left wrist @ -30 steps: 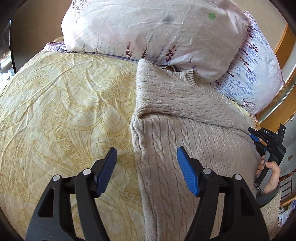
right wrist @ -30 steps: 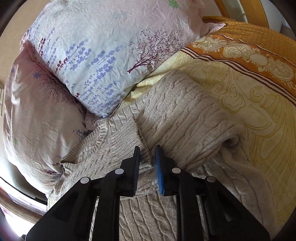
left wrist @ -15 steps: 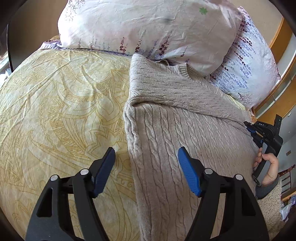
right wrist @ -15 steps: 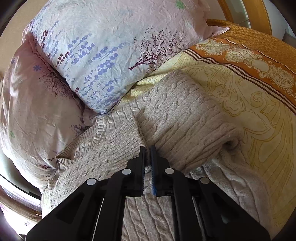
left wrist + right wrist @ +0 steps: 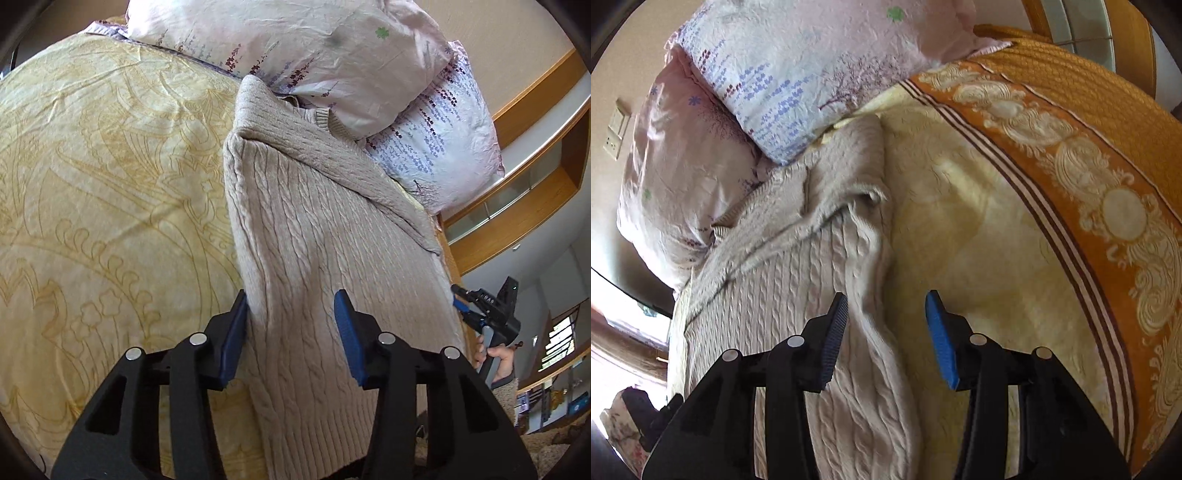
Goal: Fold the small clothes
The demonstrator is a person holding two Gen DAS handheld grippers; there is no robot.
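Folding a sweater on the bed

Lying on the yellow patterned bed cover (image 5: 110, 192), the beige cable-knit sweater (image 5: 325, 236) reaches up to the flowery pink pillows (image 5: 295, 48). The left hand-held gripper (image 5: 290, 336) is closing around its folded edge. The right hand-held gripper (image 5: 886, 332) is opening, with the sweater's other edge between its jaws.
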